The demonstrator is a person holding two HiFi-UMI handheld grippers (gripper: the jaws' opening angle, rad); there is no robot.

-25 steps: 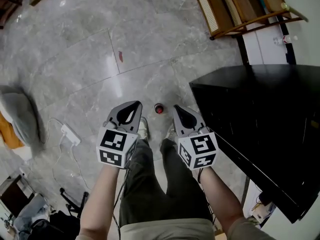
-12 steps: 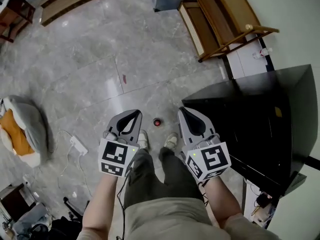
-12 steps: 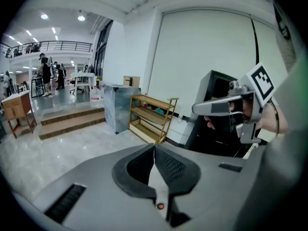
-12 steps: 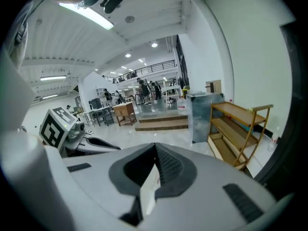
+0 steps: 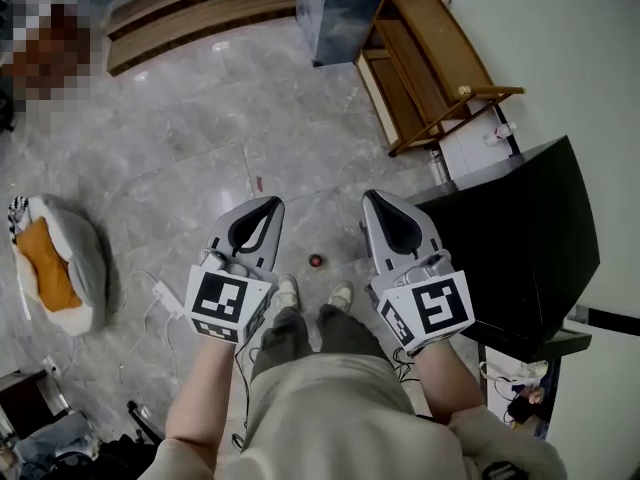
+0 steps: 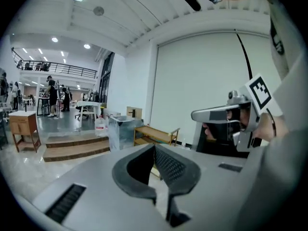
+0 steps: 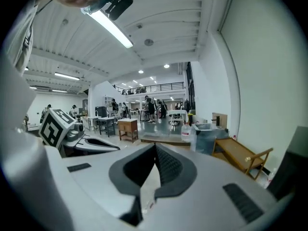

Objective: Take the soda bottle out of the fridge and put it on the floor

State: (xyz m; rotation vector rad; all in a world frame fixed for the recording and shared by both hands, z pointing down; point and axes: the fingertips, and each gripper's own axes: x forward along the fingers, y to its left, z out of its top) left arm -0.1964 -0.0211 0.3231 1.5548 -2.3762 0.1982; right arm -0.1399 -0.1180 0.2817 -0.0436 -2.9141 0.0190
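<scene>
The soda bottle [image 5: 316,260] stands on the grey floor just ahead of my shoes and shows from above as a small red cap. The black fridge [image 5: 520,238] is at the right with its door closed. My left gripper [image 5: 268,204] and right gripper [image 5: 372,198] are held side by side high above the floor, one on each side of the bottle and far from it. Both are shut with nothing between the pads. In the left gripper view the jaws [image 6: 154,147] meet tip to tip, and the same holds in the right gripper view [image 7: 155,146].
A wooden rack [image 5: 430,78] and a grey metal box [image 5: 345,8] stand beyond the fridge. Wooden steps [image 5: 200,18] run along the far side. A pet bed with an orange cushion [image 5: 55,263] and a power strip [image 5: 165,298] lie at the left.
Both grippers have risen together, still shut and empty. The bottle stays on the floor and now looks smaller and farther below; more of the room shows.
</scene>
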